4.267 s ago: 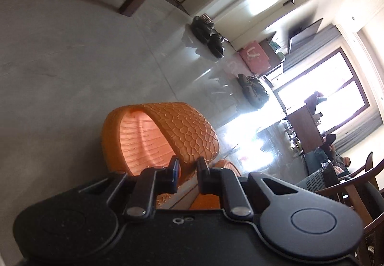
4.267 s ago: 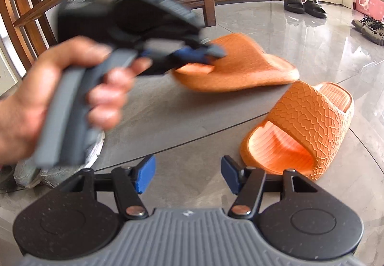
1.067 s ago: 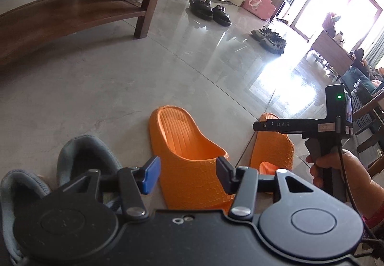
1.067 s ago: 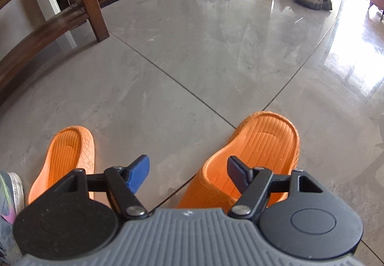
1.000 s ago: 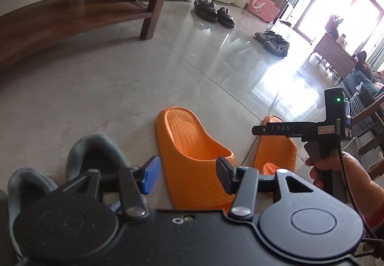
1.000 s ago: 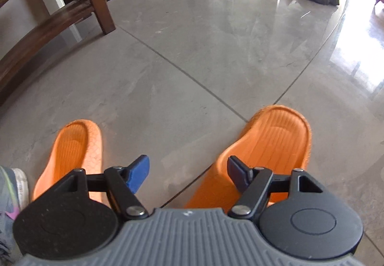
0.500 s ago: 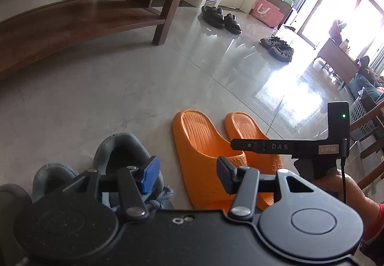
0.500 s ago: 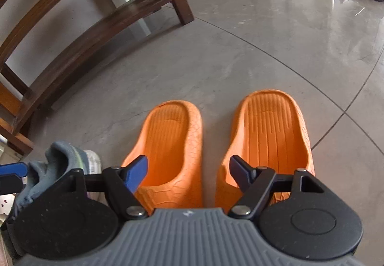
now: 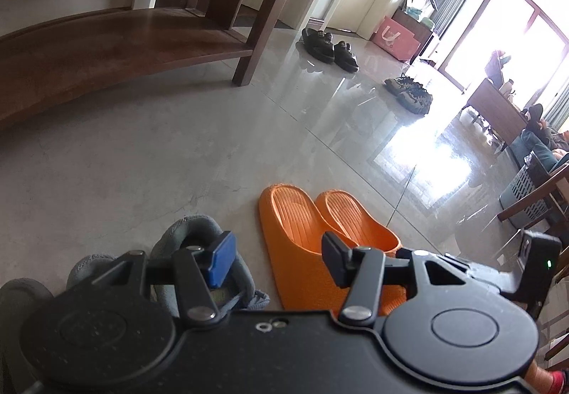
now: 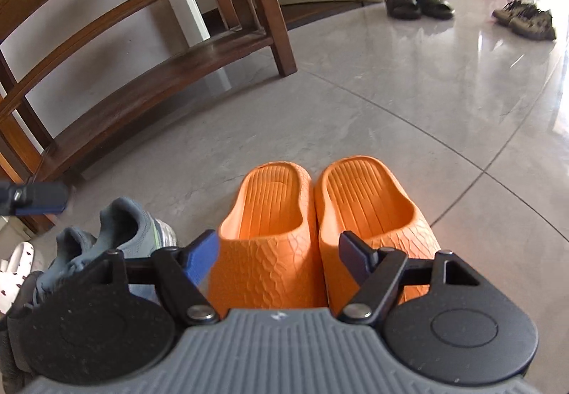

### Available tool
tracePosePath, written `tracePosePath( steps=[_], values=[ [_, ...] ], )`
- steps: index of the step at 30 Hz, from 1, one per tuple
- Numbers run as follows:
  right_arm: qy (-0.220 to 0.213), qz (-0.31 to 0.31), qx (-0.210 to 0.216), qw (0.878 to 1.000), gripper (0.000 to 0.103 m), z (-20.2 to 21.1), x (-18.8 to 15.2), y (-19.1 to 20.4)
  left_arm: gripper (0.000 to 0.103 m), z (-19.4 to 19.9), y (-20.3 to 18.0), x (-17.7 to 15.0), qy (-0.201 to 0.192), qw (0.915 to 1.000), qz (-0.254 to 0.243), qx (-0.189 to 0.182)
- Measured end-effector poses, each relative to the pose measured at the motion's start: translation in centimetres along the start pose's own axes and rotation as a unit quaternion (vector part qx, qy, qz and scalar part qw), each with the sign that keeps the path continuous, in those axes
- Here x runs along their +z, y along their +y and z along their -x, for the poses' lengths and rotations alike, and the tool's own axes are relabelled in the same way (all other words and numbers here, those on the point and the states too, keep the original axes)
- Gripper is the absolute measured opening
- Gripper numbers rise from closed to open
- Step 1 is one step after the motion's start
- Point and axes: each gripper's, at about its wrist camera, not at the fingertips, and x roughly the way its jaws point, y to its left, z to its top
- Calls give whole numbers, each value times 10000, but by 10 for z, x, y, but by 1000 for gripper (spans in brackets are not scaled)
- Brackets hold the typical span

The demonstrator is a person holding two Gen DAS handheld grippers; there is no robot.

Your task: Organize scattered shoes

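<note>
Right gripper [image 10: 277, 257] and left gripper [image 9: 275, 257] parted, empty, above orange slippers [image 10: 320, 216] paired on floor [image 10: 391, 102]; pair apparently done; next, reach distant sneakers [image 10: 526, 18].

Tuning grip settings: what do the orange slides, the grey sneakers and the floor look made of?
Orange slides: probably moulded foam or rubber, matte, one piece, scale-pattern upper, ribbed footbed.
Grey sneakers: apparently knit fabric, soft padded collar, pale sole edge.
Floor: looks like polished stone or ceramic tile, glossy, mirror-like reflections, thin joints.
</note>
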Motion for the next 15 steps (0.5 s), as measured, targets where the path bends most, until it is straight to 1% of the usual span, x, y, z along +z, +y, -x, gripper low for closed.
tracePosePath(
  steps=[1, 3, 5, 6, 8, 9, 12, 13, 15],
  values=[
    [-40, 29, -21, 10000, 77, 2, -1, 3, 53, -1, -2, 2, 4, 10000, -58, -4],
    [-287, 129, -31, 9995, 78, 19, -3, 17, 53, -1, -8, 5, 45, 9996, -252, 97],
    [-653, 183, -9, 9977, 87, 41, 0, 32, 53, 5, -14, 11, 80, 9988, -462, 137],
    [-761, 185, 17, 9969, 91, 47, 3, 36, 53, 9, -16, 13, 87, 9985, -524, 135],
    [-1018, 126, 138, 9946, 95, 67, 11, 45, 54, 16, -19, 16, 169, 9976, -655, 179],
    [-1054, 102, 183, 9942, 100, 72, 15, 47, 55, 21, -20, 17, 221, 9970, -715, 216],
    [-1107, -19, 280, 9935, 100, 88, 27, 54, 56, 35, -17, 12, 340, 9949, -891, 317],
    [-1118, -32, 266, 9934, 100, 96, 30, 57, 57, 42, -13, 7, 425, 9935, -969, 408],
    [-1282, 20, 53, 9917, 100, 117, 37, 64, 57, 51, -7, -1, 570, 9908, -1083, 570]
  ],
)
